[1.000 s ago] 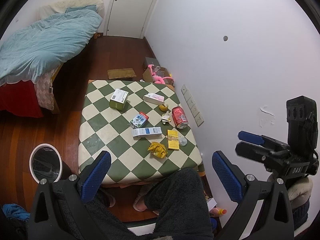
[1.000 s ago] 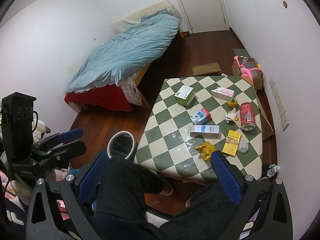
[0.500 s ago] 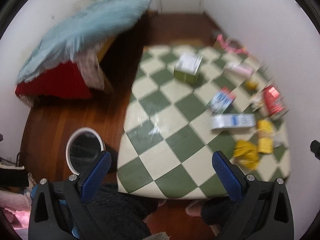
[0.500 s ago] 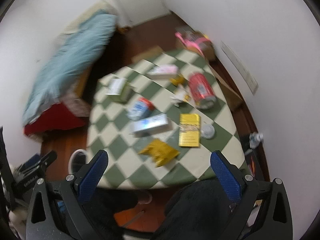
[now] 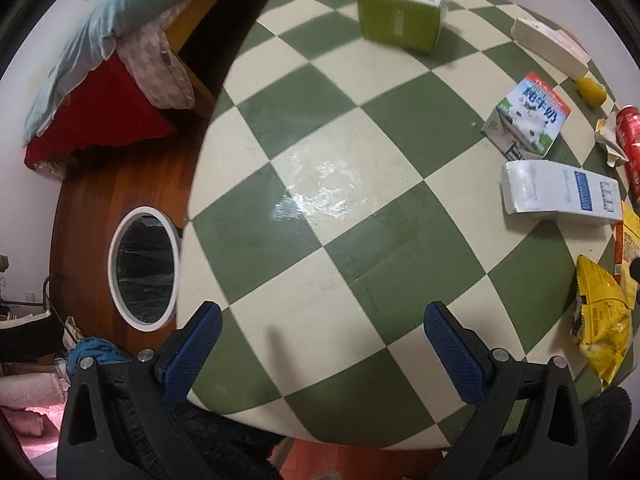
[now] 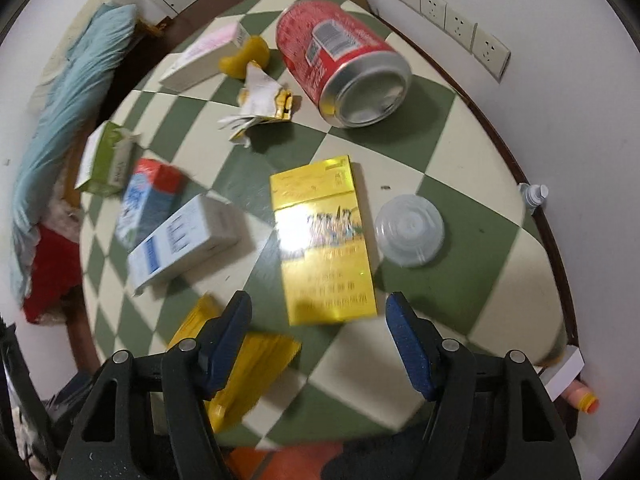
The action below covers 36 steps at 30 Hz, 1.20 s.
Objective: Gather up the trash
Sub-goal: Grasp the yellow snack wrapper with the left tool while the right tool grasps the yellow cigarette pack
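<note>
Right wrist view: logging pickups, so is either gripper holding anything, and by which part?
Nothing held. The right gripper, jaws closing, is empty above the flat yellow box; the left gripper is open.

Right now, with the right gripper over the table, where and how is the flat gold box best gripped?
The gold box lies flat, its long axis running away from the right gripper, whose jaws are closing with nothing between them yet. Probably best to come straight down and pinch across its two long side edges near the close end: the narrow width fits the jaws, and the clear lid sits apart.

Yellow wrapper partly hidden behind right claw
</note>
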{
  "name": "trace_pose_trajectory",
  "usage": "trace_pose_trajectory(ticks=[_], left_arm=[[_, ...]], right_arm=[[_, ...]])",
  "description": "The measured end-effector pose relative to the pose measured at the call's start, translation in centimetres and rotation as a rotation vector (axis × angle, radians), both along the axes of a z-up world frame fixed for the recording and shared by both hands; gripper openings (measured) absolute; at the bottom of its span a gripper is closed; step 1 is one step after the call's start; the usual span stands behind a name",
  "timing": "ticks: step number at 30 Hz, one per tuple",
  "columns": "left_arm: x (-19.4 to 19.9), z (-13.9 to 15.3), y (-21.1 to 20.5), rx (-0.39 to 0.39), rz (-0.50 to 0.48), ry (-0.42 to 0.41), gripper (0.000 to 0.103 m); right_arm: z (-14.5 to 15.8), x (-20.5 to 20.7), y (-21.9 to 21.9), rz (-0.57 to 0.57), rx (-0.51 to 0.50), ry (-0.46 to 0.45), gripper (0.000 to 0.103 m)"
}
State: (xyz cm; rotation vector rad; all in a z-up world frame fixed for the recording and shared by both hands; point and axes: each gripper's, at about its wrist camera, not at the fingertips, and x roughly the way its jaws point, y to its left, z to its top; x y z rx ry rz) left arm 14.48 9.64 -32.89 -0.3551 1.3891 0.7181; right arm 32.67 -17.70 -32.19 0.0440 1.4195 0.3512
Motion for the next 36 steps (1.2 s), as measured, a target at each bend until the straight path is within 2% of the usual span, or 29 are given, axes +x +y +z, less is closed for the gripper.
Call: trace_pose_trajectory(ticks=[5, 6, 7, 8, 11, 15, 17, 20, 24, 27, 29, 31, 32, 36], left_arm=[[1.0, -0.6, -0.9, -0.028, -0.031, 0.004, 0.103], [1.1, -0.3, -1.3, -0.038, -0.044, -0.004, 0.102], [1.5, -0.1, -1.6, -0.043, -0.055, -0.012, 0.102], [1.6, 0.3, -1.9, -0.048, -0.069, -0.024, 0.102], [2.4, 2.3, -3.9, -0.075, -0.13, -0.079, 0.102], [4.2, 5.1, -8.0, -0.145, -0.259, -0.166, 0.102], [5.1, 5.5, -10.0, -0.186, -0.32, -0.18, 0.102], [6.9, 5.0, -12.9, -0.217, -0.401, -0.178, 0.102], [8.2, 2.9, -13.8, -0.287, -0.422, -0.154, 0.102], [9.4, 0.9, -14.3, -0.3, -0.435, -0.118, 0.102], [9.9, 0.2, -14.5, -0.294, -0.426, -0.11, 0.079], [10.2, -0.2, -14.3, -0.335, -0.405, -0.127, 0.069], [10.2, -0.1, -14.3, -0.328, -0.399, -0.137, 0.065], [10.3, 0.2, -14.4, -0.274, -0.41, -0.149, 0.061]], right_arm=[[-1.7, 0.7, 2.1, 0.025, -0.079, -0.032, 0.071], [-1.6, 0.6, 2.7, 0.039, -0.107, -0.058, 0.068], [-1.5, 0.4, 2.9, 0.052, -0.138, -0.074, 0.059], [-1.4, 0.2, 3.0, 0.058, -0.156, -0.085, 0.058], [-1.1, -0.8, 1.9, 0.072, -0.134, -0.061, 0.058], [0.1, -2.6, -1.2, 0.05, -0.116, -0.033, 0.058], [0.2, -3.2, -2.6, 0.044, -0.111, -0.023, 0.058], [0.3, -4.0, -4.4, 0.026, -0.101, -0.001, 0.058], [0.2, -4.7, -7.0, -0.016, -0.09, 0.021, 0.058], [-0.3, -4.8, -8.5, -0.045, -0.078, 0.048, 0.058], [-0.5, -4.6, -8.9, -0.051, -0.069, 0.052, 0.058], [-0.6, -4.5, -8.9, -0.052, -0.072, 0.051, 0.058], [-0.6, -4.4, -8.9, -0.053, -0.073, 0.053, 0.058], [-0.9, -3.6, -8.6, -0.053, -0.063, 0.066, 0.059]])
